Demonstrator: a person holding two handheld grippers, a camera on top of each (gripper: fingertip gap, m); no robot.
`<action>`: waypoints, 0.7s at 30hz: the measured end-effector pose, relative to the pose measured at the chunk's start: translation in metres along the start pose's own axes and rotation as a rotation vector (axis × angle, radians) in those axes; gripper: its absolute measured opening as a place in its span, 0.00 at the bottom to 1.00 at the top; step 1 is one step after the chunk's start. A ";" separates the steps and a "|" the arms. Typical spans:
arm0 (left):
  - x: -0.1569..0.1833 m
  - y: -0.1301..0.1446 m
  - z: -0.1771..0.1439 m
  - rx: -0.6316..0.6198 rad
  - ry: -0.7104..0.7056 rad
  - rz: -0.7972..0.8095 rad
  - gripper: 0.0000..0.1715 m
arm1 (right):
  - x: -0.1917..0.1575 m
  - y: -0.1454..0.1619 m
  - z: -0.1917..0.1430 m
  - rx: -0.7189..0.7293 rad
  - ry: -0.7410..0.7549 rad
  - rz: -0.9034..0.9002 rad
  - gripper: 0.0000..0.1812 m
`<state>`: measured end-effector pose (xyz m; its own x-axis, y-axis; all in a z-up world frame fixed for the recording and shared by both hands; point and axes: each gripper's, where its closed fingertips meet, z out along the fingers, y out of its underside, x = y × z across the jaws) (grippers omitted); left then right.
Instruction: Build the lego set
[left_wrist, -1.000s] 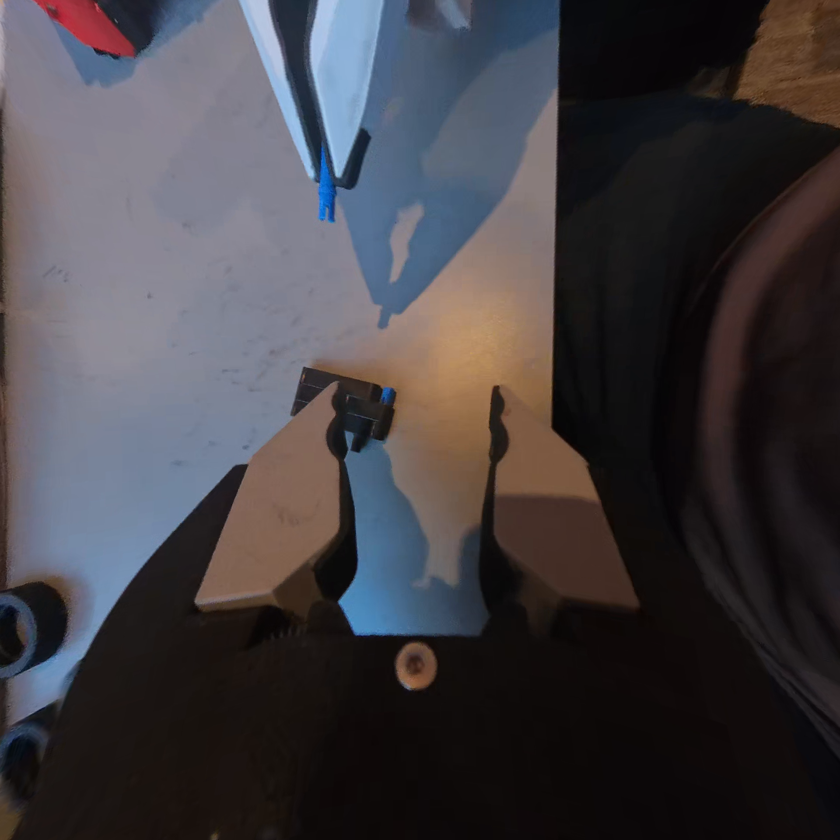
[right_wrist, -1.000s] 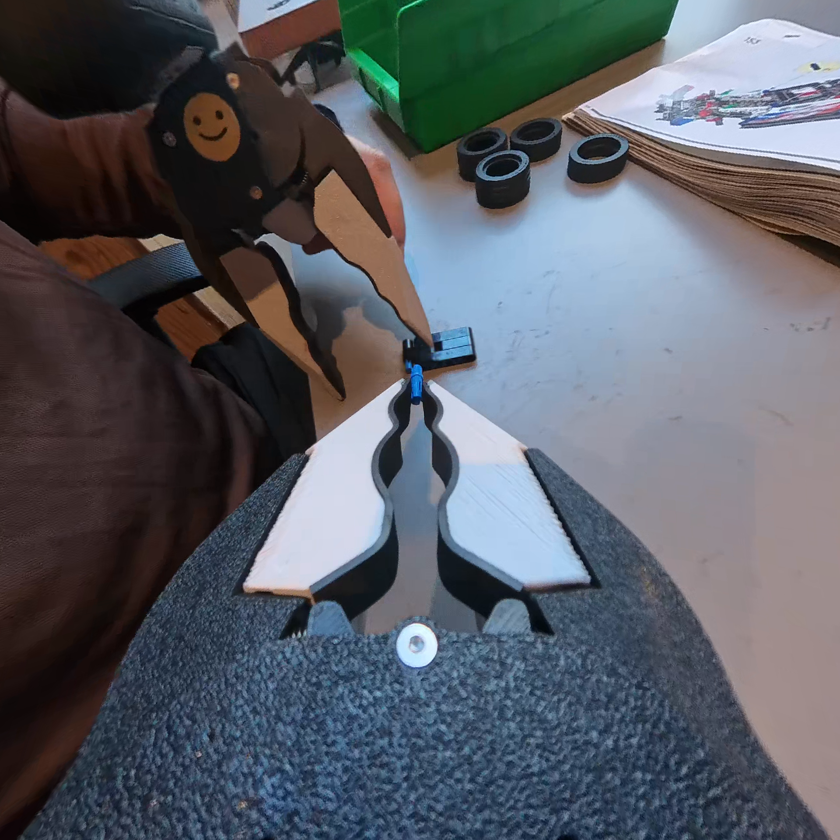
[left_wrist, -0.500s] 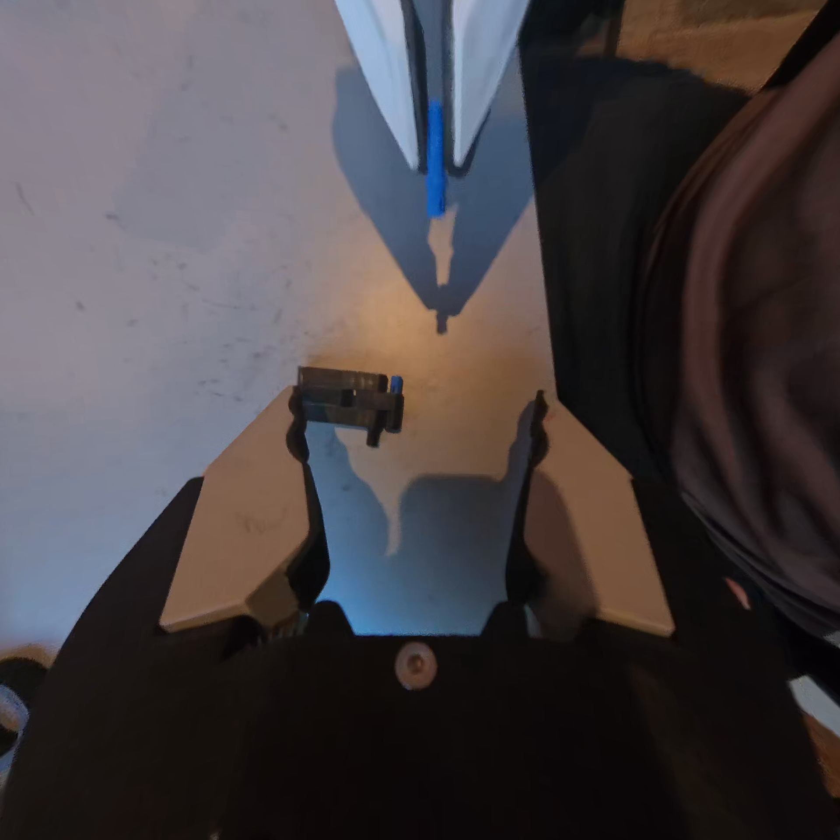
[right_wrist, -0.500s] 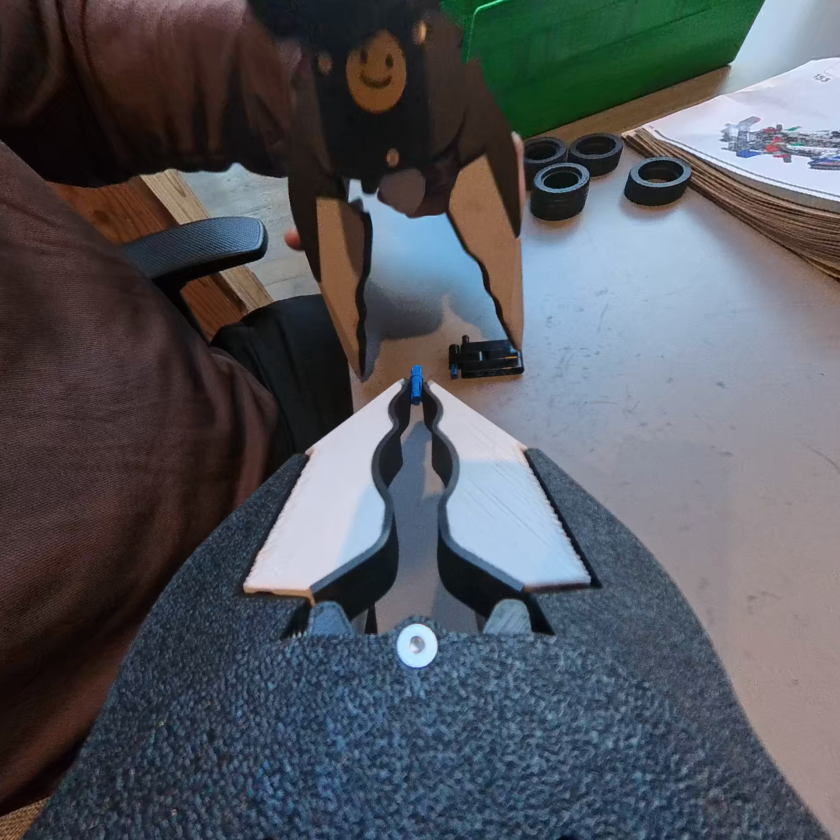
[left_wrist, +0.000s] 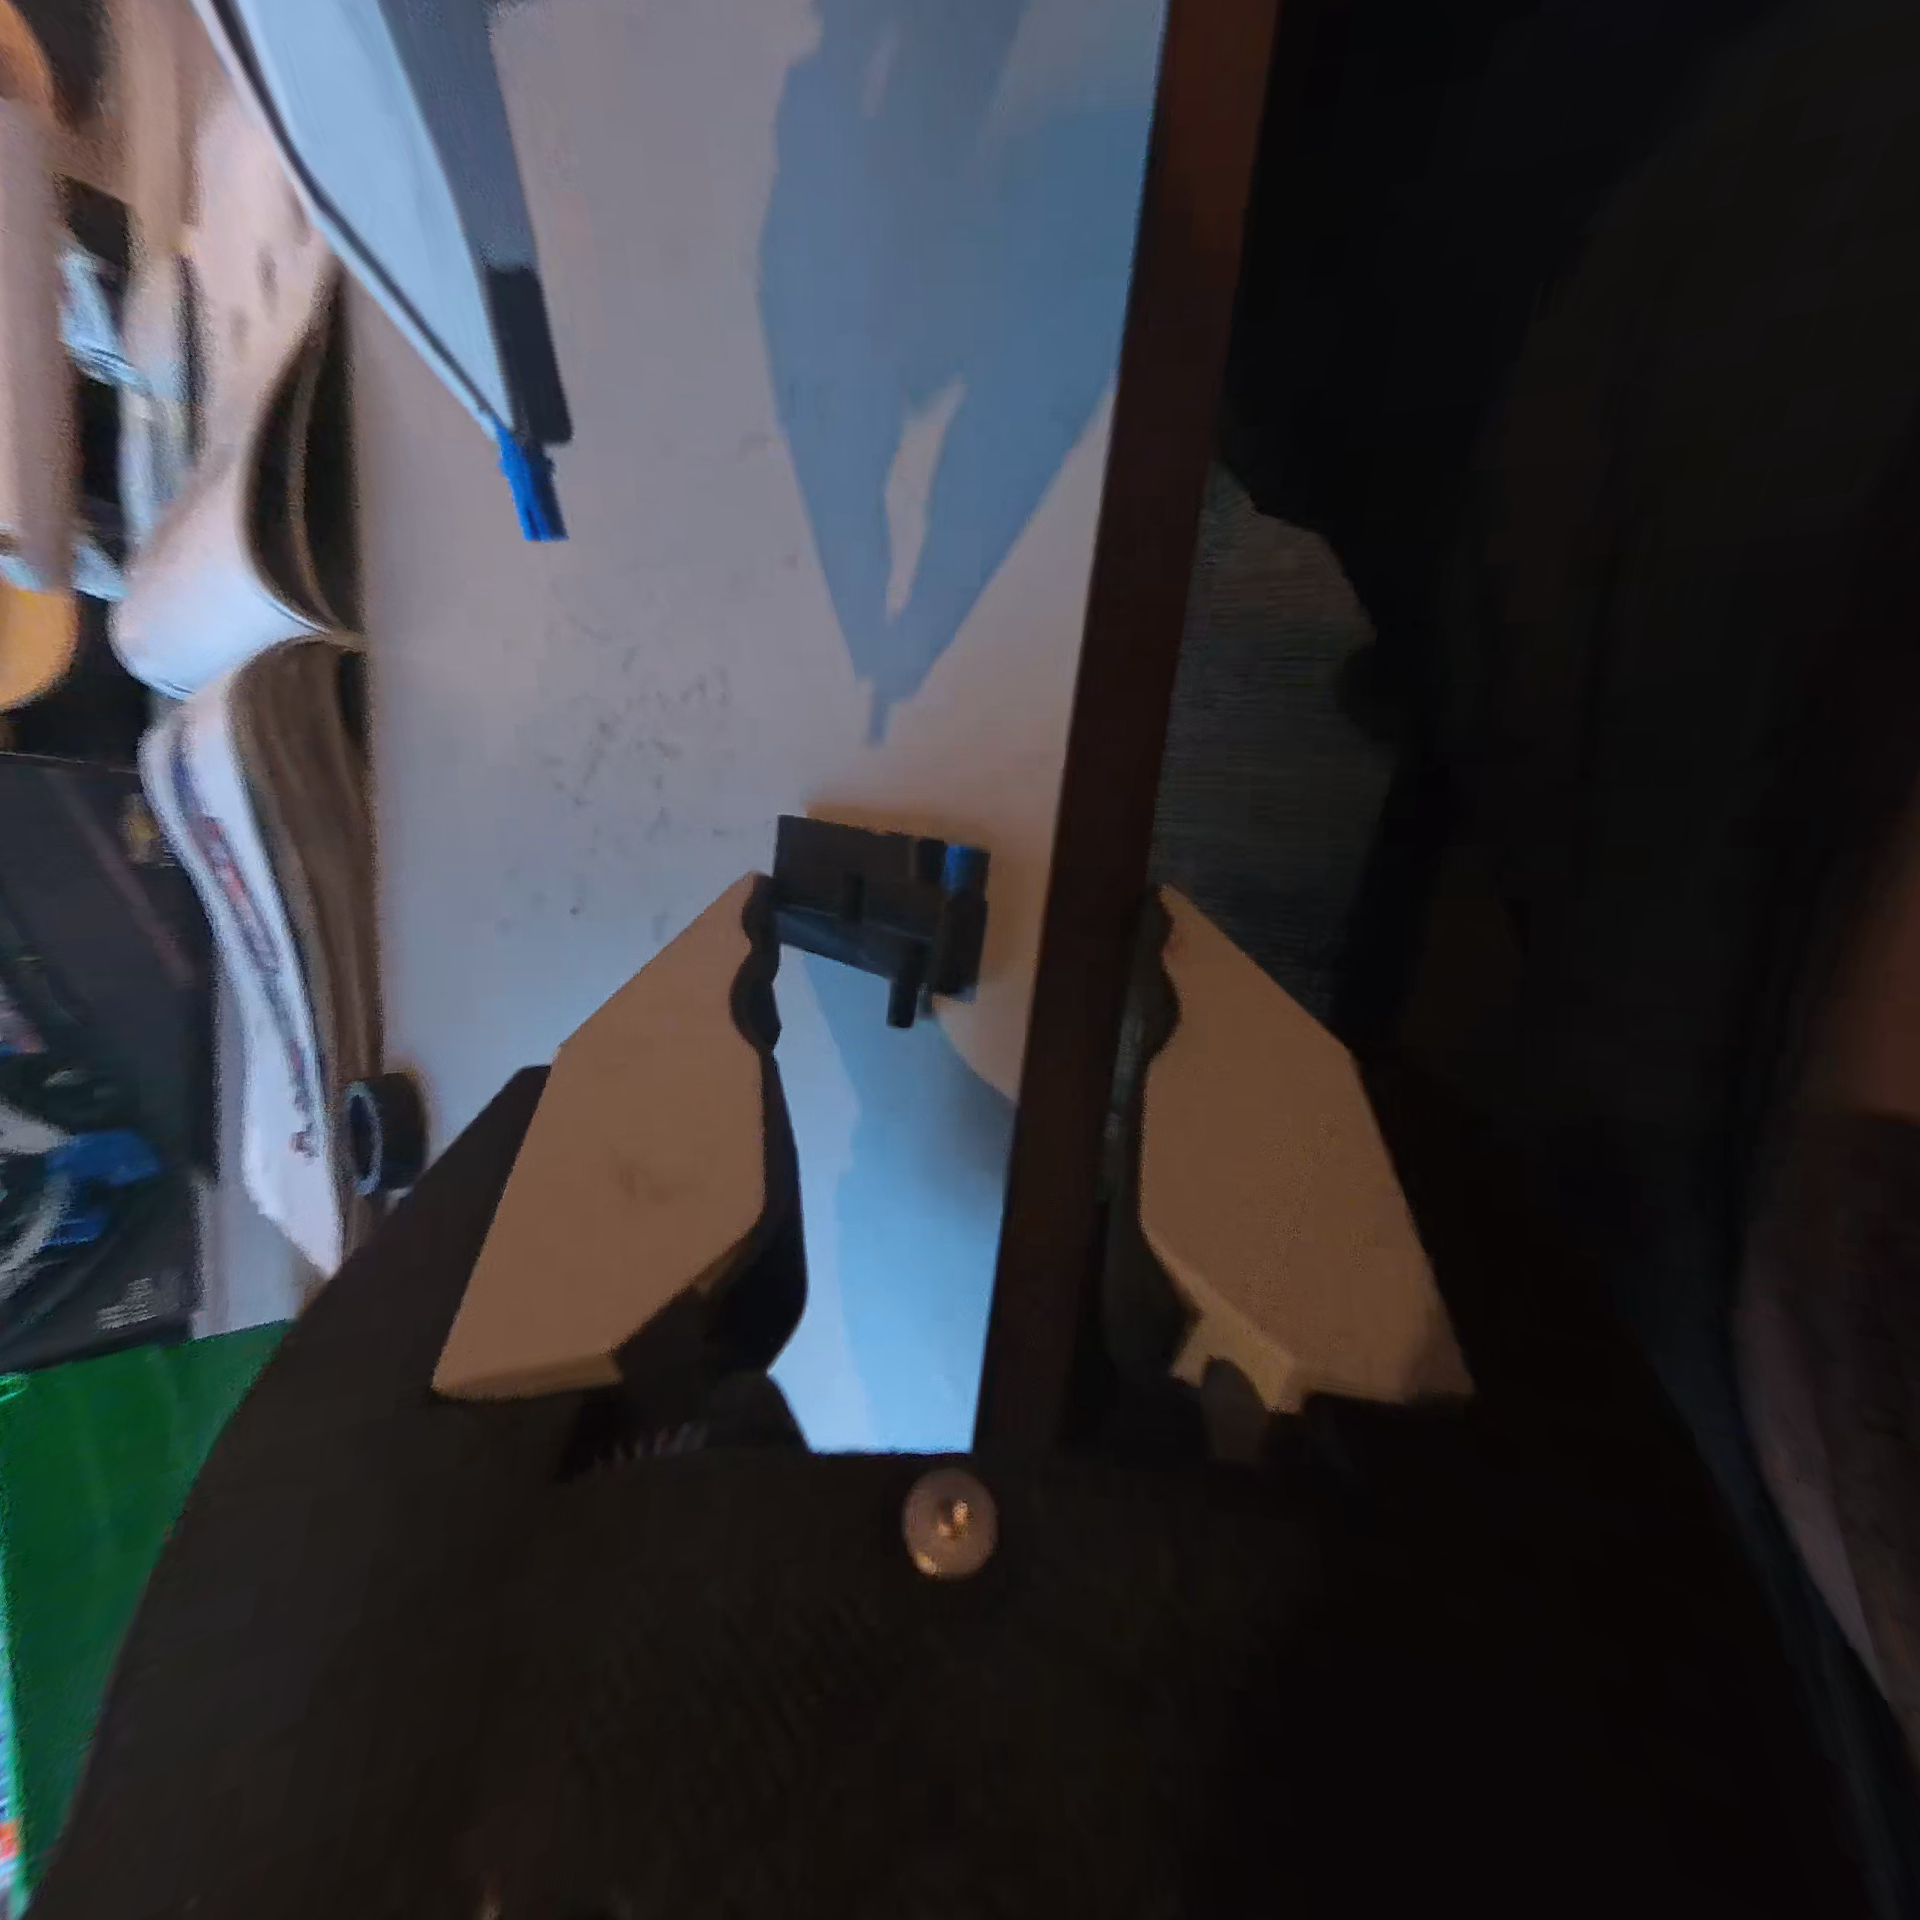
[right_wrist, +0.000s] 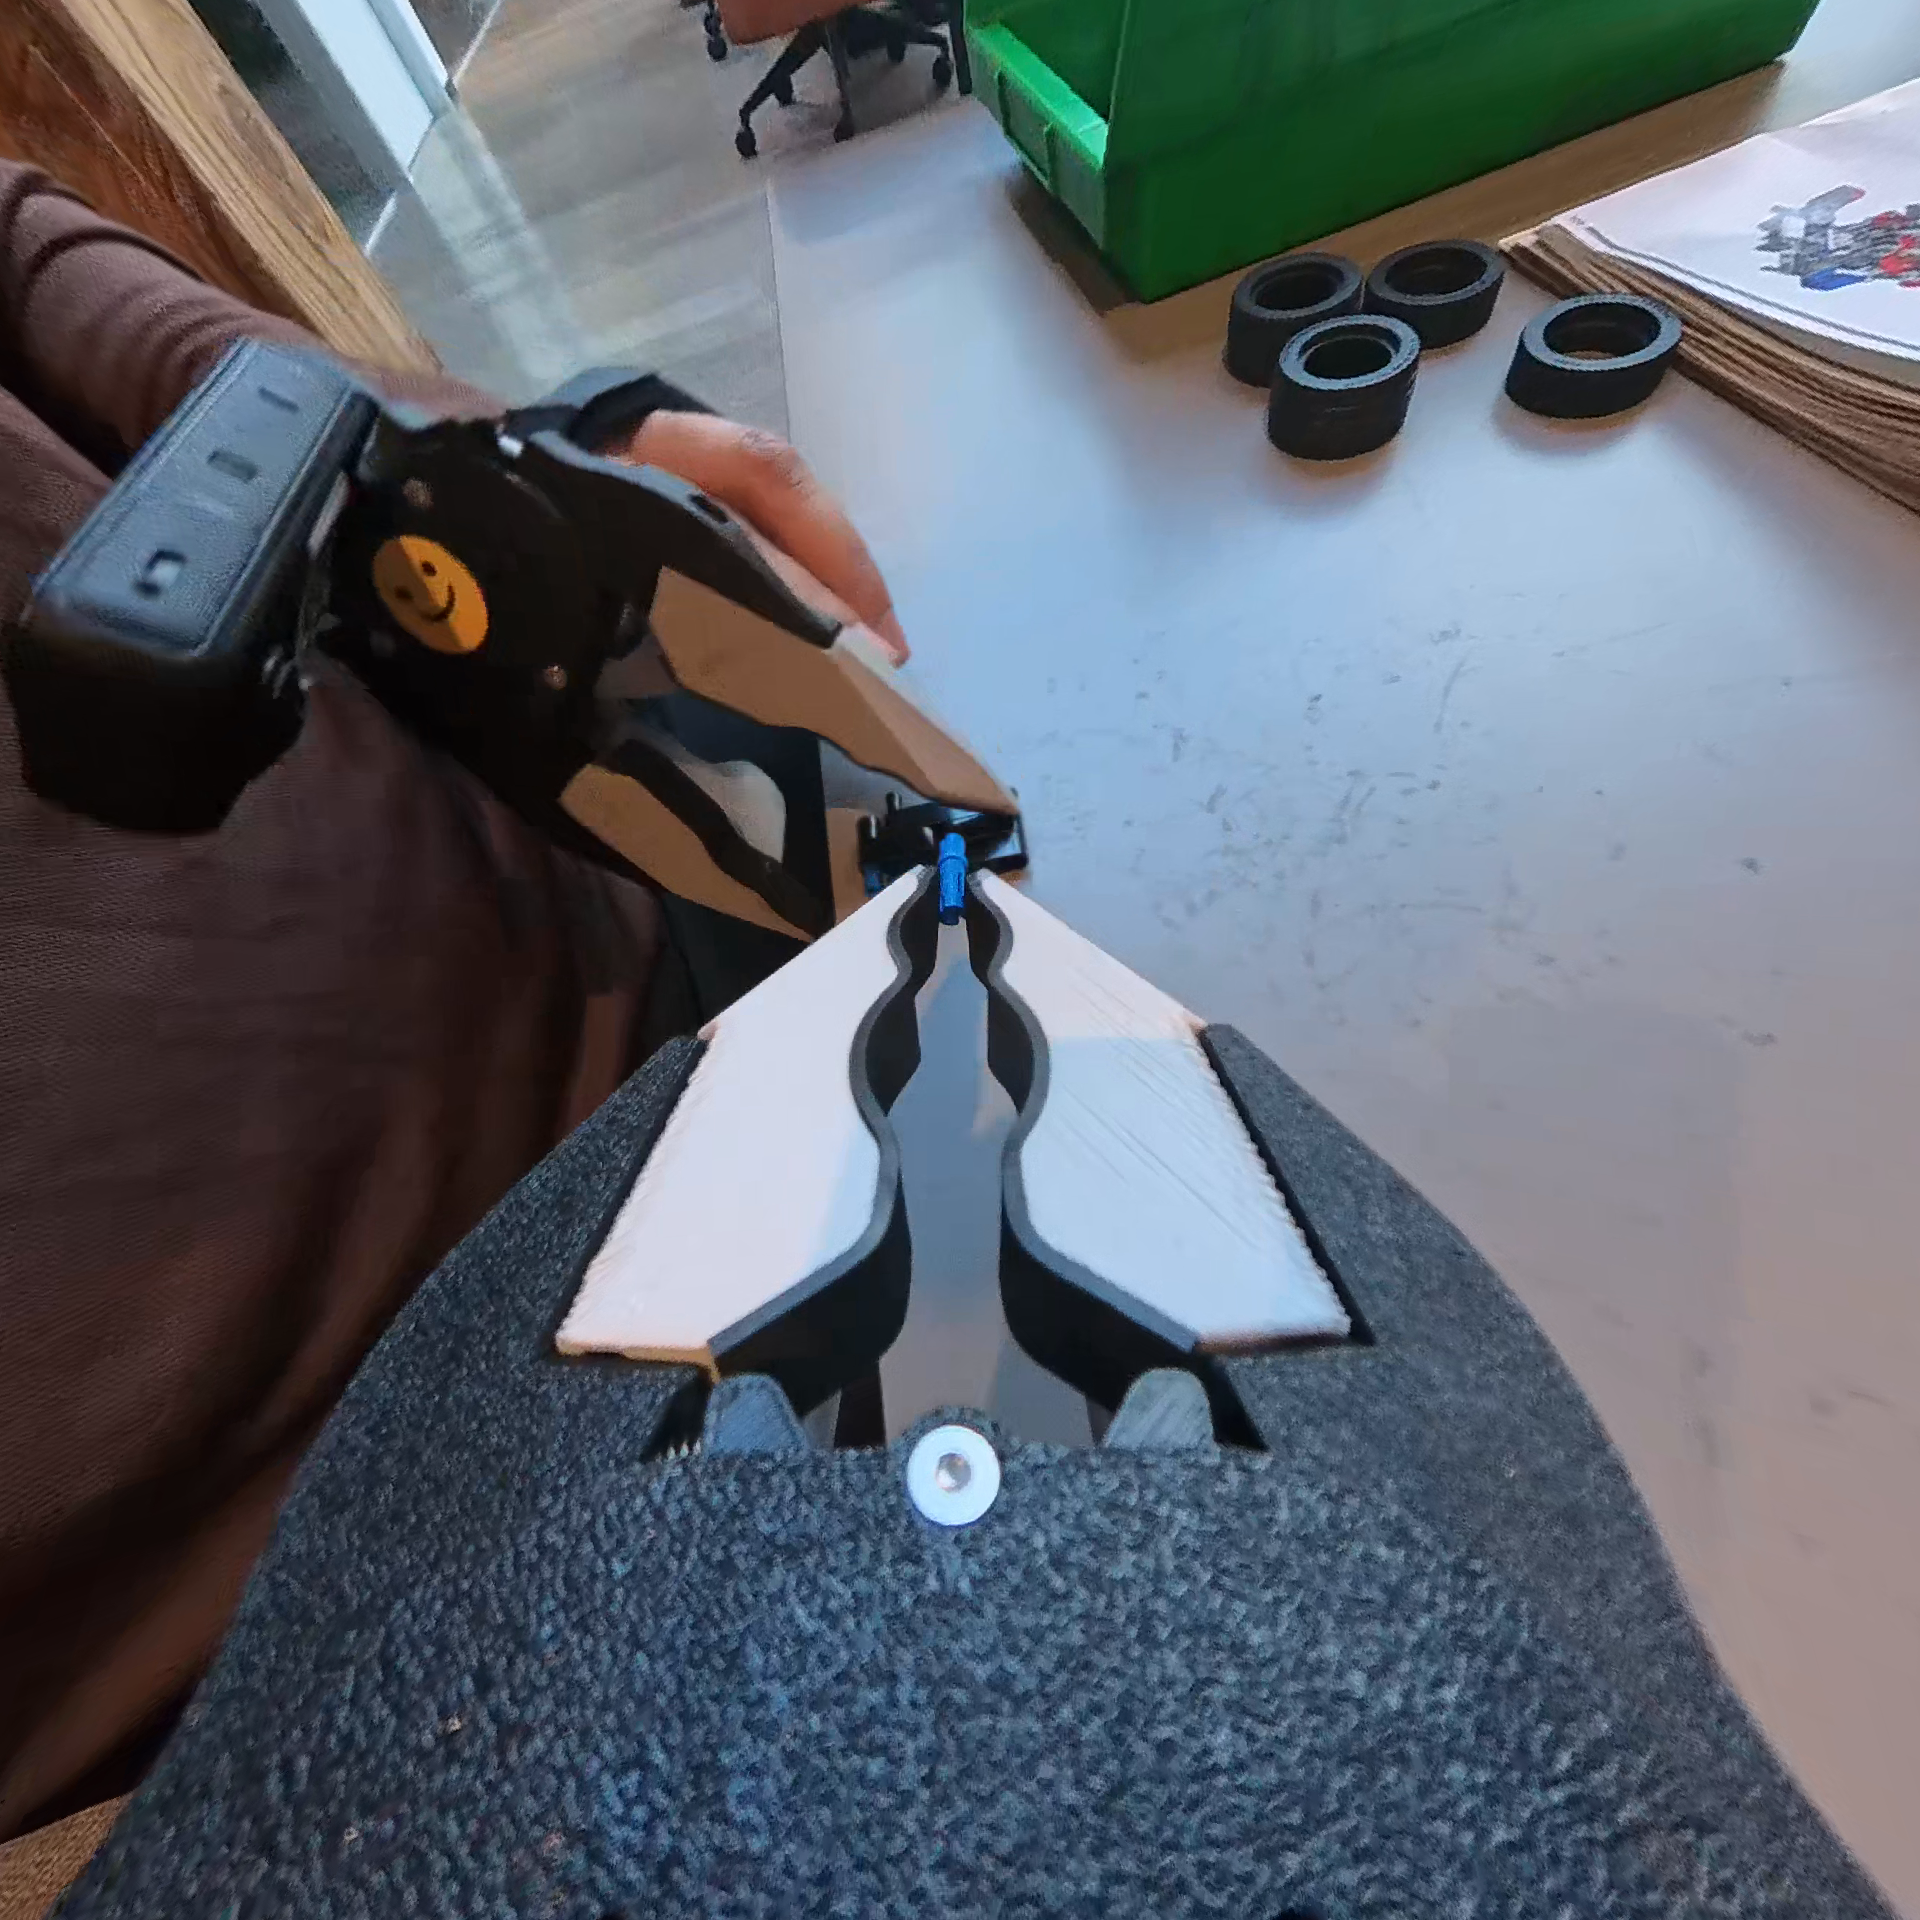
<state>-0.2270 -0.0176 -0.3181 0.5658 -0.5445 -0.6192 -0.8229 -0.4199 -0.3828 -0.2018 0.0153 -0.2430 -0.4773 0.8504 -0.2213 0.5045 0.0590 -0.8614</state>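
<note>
A small black lego assembly with a blue pin in its right end lies on the white table, close to the table edge. My left gripper is open, low over the table; its left finger touches the assembly's left end and its right finger hangs past the table edge. The assembly also shows in the right wrist view, partly hidden by the left gripper's finger. My right gripper is shut on a blue pin, held just short of the assembly. The right gripper and its pin show at upper left in the left wrist view.
Several black tyres lie at the back of the table beside a green bin. An instruction booklet on a stack of paper lies at far right. The table edge runs just right of the assembly; a person's brown sleeve is at left. About 9 cm separates my left fingertips from my right.
The left gripper has swung round and tilted low, its left finger staying against the assembly, which slid toward the table edge. The right gripper has closed in on the assembly with the blue pin.
</note>
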 end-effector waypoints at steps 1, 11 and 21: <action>0.001 -0.001 -0.001 0.012 -0.040 0.021 0.37 | -0.001 0.001 0.002 -0.006 -0.003 0.001 0.02; 0.003 -0.008 -0.021 0.107 0.048 -0.059 0.17 | -0.018 0.033 0.034 -0.172 -0.007 -0.042 0.02; 0.004 -0.013 -0.025 0.128 0.167 -0.021 0.12 | -0.029 0.038 0.049 -0.224 0.019 -0.104 0.02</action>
<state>-0.2124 -0.0325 -0.2982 0.5751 -0.6540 -0.4915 -0.8044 -0.3427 -0.4852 -0.2041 -0.0322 -0.2917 -0.5226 0.8431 -0.1268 0.6012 0.2589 -0.7560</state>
